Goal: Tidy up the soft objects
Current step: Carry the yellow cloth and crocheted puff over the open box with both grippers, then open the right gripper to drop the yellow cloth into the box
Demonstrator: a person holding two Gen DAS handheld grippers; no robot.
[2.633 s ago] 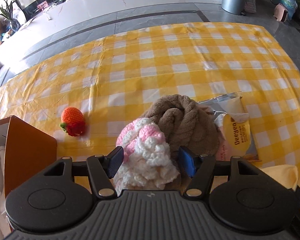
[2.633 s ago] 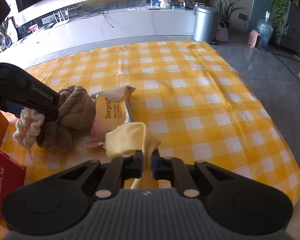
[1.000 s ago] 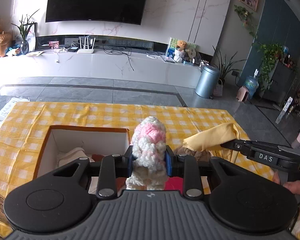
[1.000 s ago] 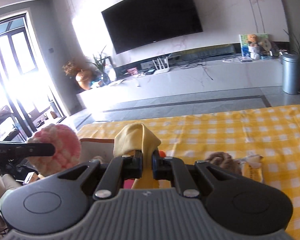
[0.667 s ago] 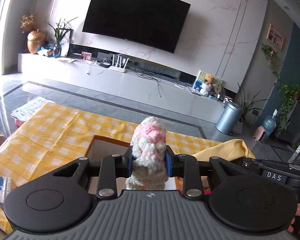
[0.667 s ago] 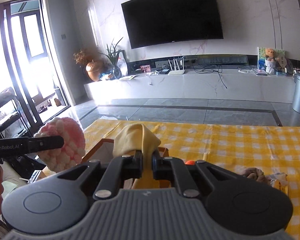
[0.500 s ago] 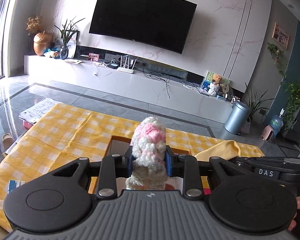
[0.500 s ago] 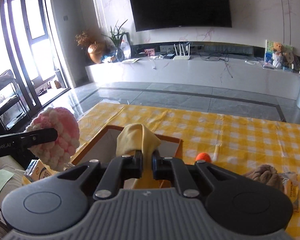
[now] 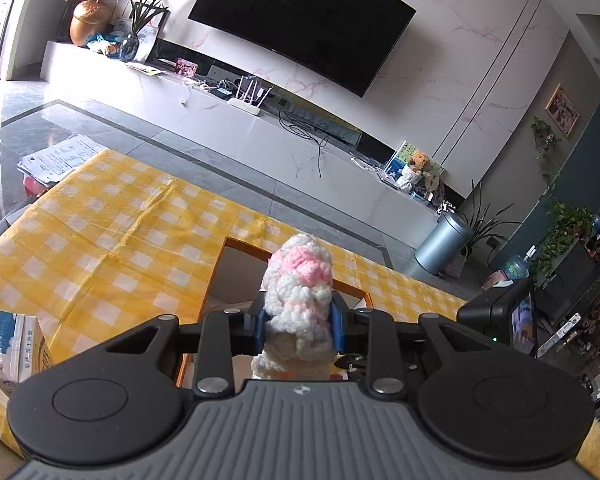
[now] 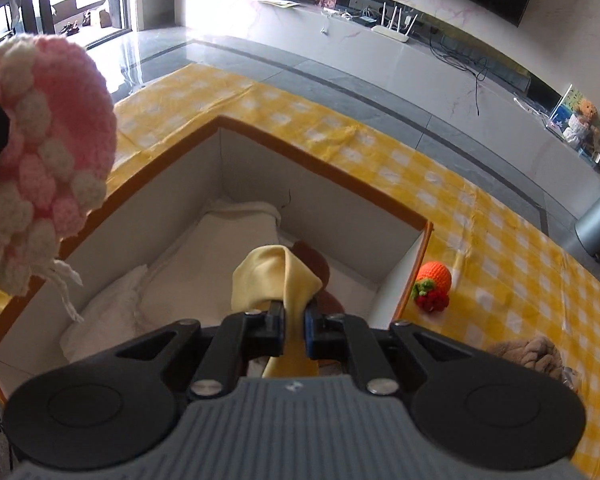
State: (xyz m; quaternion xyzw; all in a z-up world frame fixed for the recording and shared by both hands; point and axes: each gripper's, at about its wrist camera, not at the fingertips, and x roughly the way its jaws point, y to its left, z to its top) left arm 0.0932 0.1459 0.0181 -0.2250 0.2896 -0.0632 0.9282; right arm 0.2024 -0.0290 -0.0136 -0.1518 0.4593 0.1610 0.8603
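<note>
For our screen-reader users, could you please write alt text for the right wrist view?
The right claw grips a yellow cloth above an open orange-rimmed box; a pink-and-white crocheted toy hangs at left.

The left gripper [image 9: 299,322] is showing a grey ribbed housing with a small round emblem at its top edge. Two black plates with raised discs are flanking it, and black linkage arms with silver screw heads are running forward to blue-padded fingers [image 9: 337,327]. The right gripper [image 10: 295,324] is wearing the same build: grey ribbed body, black disc plates, silver screws, black fingers [image 10: 275,322] with a blue pad edge. Seen from the left wrist, the right unit's black camera block with a lit screen is showing.
</note>
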